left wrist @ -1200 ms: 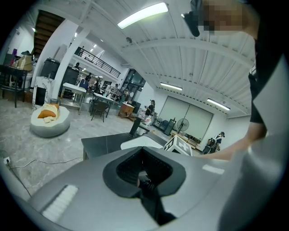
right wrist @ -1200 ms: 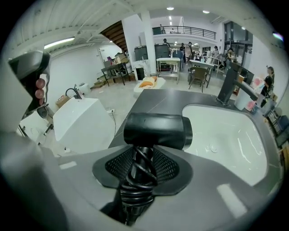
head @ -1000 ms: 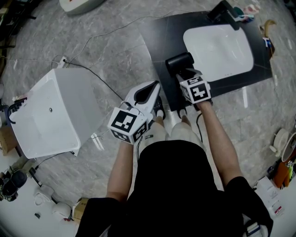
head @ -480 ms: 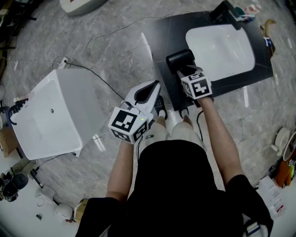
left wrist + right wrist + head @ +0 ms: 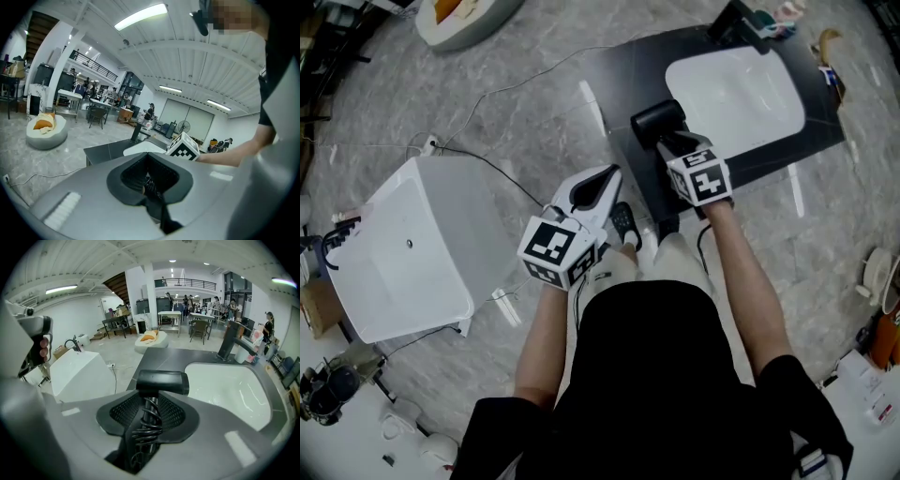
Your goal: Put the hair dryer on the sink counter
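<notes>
The black hair dryer hangs over the front left part of the dark sink counter, beside the white basin. My right gripper holds it by the handle, which has the coiled cord wound round it. The jaws are closing on that handle. In the right gripper view the dryer's head stands just past the right gripper, above the counter. My left gripper is held lower, over the floor in front of the counter. A black coiled cord sits between the jaws of the left gripper.
A black faucet and small bottles stand at the counter's far end. A white box-shaped tub sits on the marble floor to the left, with a thin cable running past it. A round white cushion lies farther off.
The right gripper and hair dryer have shifted only slightly over the counter's front left part. The left gripper has stayed in place. The head view has drifted a little.
</notes>
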{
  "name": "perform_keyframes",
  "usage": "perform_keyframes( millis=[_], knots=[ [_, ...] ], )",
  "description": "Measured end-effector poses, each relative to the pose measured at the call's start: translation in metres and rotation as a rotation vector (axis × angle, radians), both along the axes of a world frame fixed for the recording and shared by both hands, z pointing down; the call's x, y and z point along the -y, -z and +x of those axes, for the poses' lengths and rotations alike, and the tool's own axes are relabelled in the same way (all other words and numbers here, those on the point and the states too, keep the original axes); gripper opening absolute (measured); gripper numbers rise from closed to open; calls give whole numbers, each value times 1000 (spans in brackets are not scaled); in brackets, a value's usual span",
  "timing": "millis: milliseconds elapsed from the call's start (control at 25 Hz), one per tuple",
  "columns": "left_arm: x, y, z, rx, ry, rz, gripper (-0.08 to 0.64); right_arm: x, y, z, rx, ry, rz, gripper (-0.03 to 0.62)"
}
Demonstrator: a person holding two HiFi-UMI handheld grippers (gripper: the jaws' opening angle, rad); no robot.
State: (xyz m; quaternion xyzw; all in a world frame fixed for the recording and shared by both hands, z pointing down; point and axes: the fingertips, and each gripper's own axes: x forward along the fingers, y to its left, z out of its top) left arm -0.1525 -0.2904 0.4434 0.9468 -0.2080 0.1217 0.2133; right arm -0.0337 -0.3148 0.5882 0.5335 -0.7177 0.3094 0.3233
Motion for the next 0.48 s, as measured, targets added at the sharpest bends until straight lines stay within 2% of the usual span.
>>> perform_keyframes(
  millis=[480],
  knots=[
    [-33,22,20,0,-18,46,-2,-42,41,15,21,-19,94,108]
  ],
)
